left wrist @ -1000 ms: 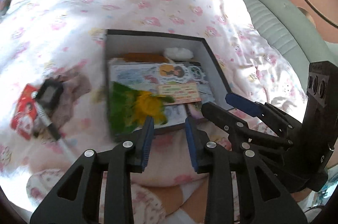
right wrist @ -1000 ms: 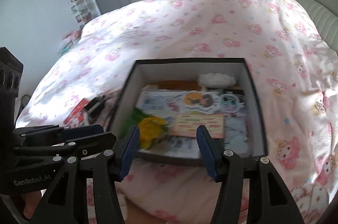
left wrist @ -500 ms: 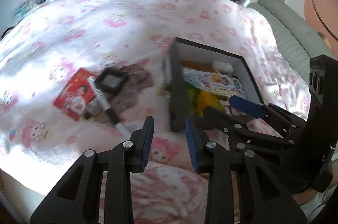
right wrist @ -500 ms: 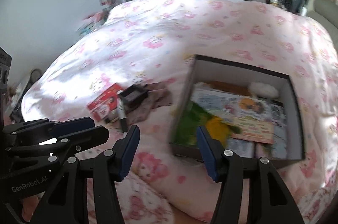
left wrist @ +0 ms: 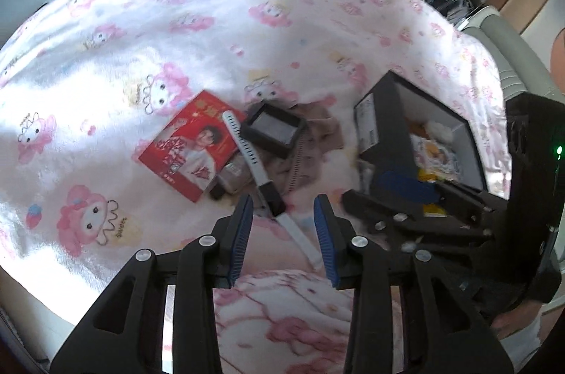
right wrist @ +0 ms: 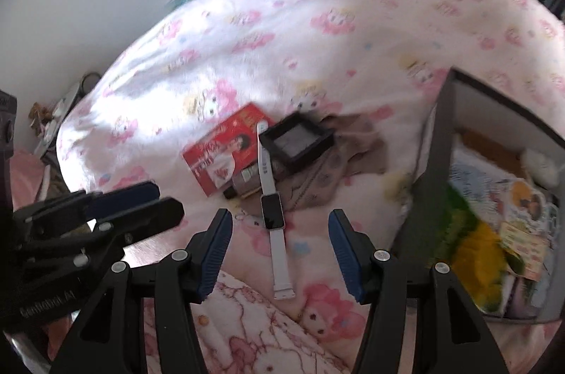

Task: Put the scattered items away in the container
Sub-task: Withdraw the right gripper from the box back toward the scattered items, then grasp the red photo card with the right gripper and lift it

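Both wrist fisheyes look steeply down along their own black fingers onto a pink cartoon-print quilt (left wrist: 219,31), fairly close. The left view faces the white-strapped smartwatch (left wrist: 263,178) with the open black cardboard box (left wrist: 381,123) at its right edge; the right view sees the same watch (right wrist: 270,208) and box (right wrist: 438,162), probably from slightly nearer. Each catches the other gripper at its side.

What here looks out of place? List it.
A small pile lies loose on the blanket instead of in the box: a white-strapped smartwatch, a red packet, a small black tray and brown cloth, overlapping untidily. Nothing looks damaged or spilled.
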### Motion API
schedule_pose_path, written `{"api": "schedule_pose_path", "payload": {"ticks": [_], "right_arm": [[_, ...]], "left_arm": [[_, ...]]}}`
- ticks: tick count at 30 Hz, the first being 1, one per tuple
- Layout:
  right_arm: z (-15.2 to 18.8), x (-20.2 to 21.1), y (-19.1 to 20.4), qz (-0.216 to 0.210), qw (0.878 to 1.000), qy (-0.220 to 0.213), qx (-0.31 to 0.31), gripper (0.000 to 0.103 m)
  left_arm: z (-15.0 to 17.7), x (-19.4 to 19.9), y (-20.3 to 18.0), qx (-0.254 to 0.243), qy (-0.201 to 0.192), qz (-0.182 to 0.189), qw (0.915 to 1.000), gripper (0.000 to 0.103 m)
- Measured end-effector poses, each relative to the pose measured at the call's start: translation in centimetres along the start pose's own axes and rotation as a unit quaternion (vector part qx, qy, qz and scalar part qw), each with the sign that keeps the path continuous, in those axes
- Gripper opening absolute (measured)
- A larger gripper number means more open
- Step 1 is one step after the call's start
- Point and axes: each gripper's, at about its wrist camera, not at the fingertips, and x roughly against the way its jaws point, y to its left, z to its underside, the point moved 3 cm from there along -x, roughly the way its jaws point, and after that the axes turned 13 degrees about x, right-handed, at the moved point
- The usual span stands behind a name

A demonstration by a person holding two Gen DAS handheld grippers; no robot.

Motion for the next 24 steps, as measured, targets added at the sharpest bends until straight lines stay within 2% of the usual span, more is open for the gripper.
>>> {"api": "schedule_pose_path", "payload": {"ticks": [3, 7, 12, 14, 17, 20, 22, 24], "right_arm": [[-0.3, -1.4, -1.2, 0.012, 1.000, 0.013, -0.016, 0.053], [-0.3, -3.3, -1.5, 0.005, 0.999, 0.030, -0.009, 0.053], [-0.5, -6.5, -1.0, -0.019, 0.998, 0.058, -0.001, 0.053], [-0.8, -7.5, -0.8, -0.028, 0.997, 0.066, 0.006, 0.053], [-1.0, -8.6, -1.3, -0.039, 0.997, 0.070, -0.005, 0.053], [-1.1, -10.1, -1.2, -0.062, 0.995, 0.082, -0.010, 0.053], [-1.1, -11.0, -1.0, -0.064, 0.994, 0.089, -0.008, 0.053], [-1.2, -11.7, -0.8, -0.057, 0.994, 0.095, 0.001, 0.053]], "left_arm": [[-0.8, -1.7, 1.4, 0.010, 0.010, -0.007, 0.9999, 0.036], [-1.8, -4.2, 4.0, 0.047, 0.028, -0.025, 0.9982, 0.036], [-2.5, -7.3, 8.9, 0.107, 0.046, -0.065, 0.9910, 0.036], [-2.9, -8.2, 10.3, 0.108, 0.042, -0.097, 0.9885, 0.036], [-4.2, -9.2, 12.1, 0.130, 0.046, -0.084, 0.9868, 0.036], [-6.0, -10.0, 13.4, 0.138, 0.029, -0.097, 0.9853, 0.037], [-7.0, -10.8, 13.9, 0.137, 0.024, -0.099, 0.9853, 0.037], [-7.6, -11.8, 14.3, 0.142, 0.036, -0.101, 0.9840, 0.037]]}}
